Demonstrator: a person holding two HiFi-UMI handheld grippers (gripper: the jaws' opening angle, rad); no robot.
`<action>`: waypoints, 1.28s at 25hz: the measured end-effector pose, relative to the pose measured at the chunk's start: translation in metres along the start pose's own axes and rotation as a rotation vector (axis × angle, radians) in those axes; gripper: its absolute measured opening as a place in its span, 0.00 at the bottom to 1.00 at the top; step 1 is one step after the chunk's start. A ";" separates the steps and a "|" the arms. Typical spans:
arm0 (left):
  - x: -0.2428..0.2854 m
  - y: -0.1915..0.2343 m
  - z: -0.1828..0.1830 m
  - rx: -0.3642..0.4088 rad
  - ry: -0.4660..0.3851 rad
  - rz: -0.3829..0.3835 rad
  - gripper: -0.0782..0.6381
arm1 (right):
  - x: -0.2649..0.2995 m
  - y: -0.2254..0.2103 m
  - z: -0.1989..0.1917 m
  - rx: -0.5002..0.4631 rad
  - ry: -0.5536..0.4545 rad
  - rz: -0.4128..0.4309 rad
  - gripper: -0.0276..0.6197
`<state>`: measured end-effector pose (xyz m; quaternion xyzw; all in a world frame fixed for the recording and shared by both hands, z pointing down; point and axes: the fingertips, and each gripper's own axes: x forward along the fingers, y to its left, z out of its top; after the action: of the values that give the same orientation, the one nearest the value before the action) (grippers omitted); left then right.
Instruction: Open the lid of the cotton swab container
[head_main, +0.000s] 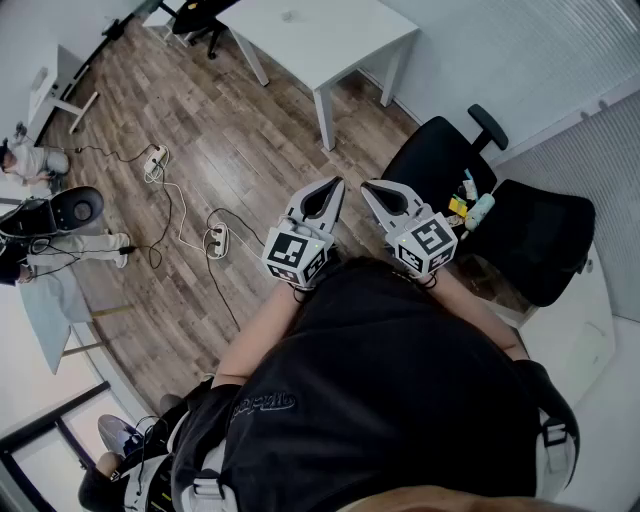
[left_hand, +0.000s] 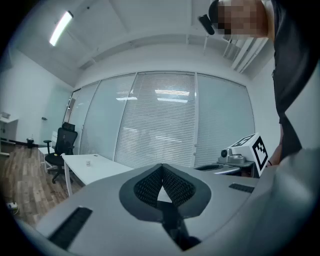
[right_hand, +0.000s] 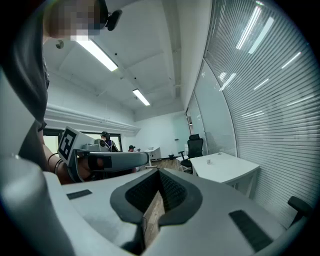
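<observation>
Both grippers are held side by side in front of the person, level above the wooden floor. In the head view the left gripper and the right gripper point up the picture, each shut with nothing between its jaws. The left gripper view shows its jaws closed to a point, with the right gripper's marker cube beside them. In the right gripper view the jaws also meet, empty. A few small colourful items lie on a black chair seat to the right; I cannot tell whether one is the cotton swab container.
Two black office chairs stand right of the grippers. A white table stands ahead by the blinds. Cables and power strips trail over the floor at left. A person is at the far left.
</observation>
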<state>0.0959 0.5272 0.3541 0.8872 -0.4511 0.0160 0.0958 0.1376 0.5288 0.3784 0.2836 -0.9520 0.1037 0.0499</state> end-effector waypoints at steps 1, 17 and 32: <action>-0.001 0.001 0.000 0.001 0.000 -0.001 0.13 | 0.001 0.001 0.000 0.001 -0.001 -0.001 0.08; -0.004 0.024 -0.002 -0.016 -0.004 0.006 0.13 | 0.022 0.006 0.002 -0.035 0.019 -0.004 0.08; 0.018 0.088 0.000 -0.025 0.016 -0.007 0.13 | 0.084 -0.023 0.004 -0.023 0.057 -0.041 0.08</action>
<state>0.0359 0.4621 0.3700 0.8873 -0.4475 0.0170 0.1105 0.0804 0.4649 0.3917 0.2996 -0.9453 0.0995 0.0823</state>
